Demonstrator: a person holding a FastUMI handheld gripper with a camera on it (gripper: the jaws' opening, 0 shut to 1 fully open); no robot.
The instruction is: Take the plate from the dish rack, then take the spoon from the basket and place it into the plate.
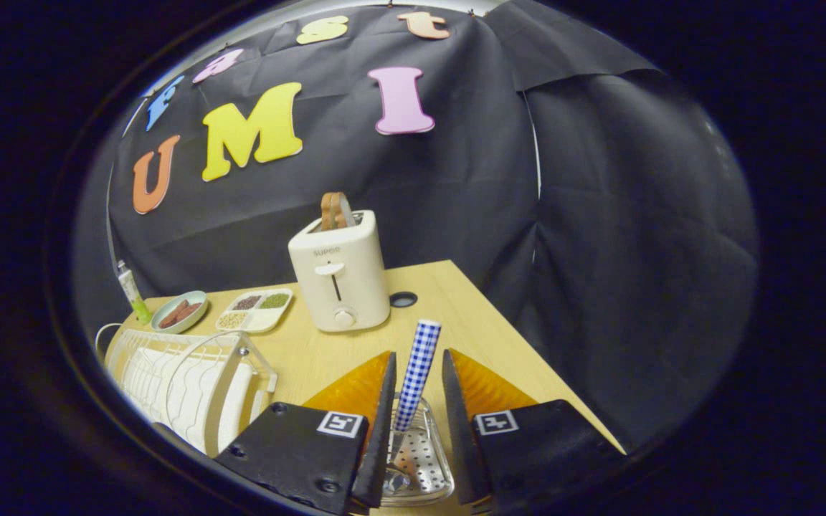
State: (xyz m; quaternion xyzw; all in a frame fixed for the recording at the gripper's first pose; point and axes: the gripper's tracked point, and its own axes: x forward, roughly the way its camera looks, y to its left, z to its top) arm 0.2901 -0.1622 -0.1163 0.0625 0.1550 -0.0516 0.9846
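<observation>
While a wooden table (456, 301) is stretching ahead, a white dish rack (169, 373) is sitting to the left of the fingers with a plate (235, 408) standing upright in it, and a cream toaster (340, 276) holding a slice of bread (335, 209) is standing beyond them. Beside the toaster, a divided tray (255, 309) and a small dish (179, 312) are resting. Closest in, the gripper (416, 383) is spreading its 2 fingers apart around a spoon (415, 376) with a checked handle, neither finger clearly pressing it, which is standing in a perforated basket (420, 459) between them.
</observation>
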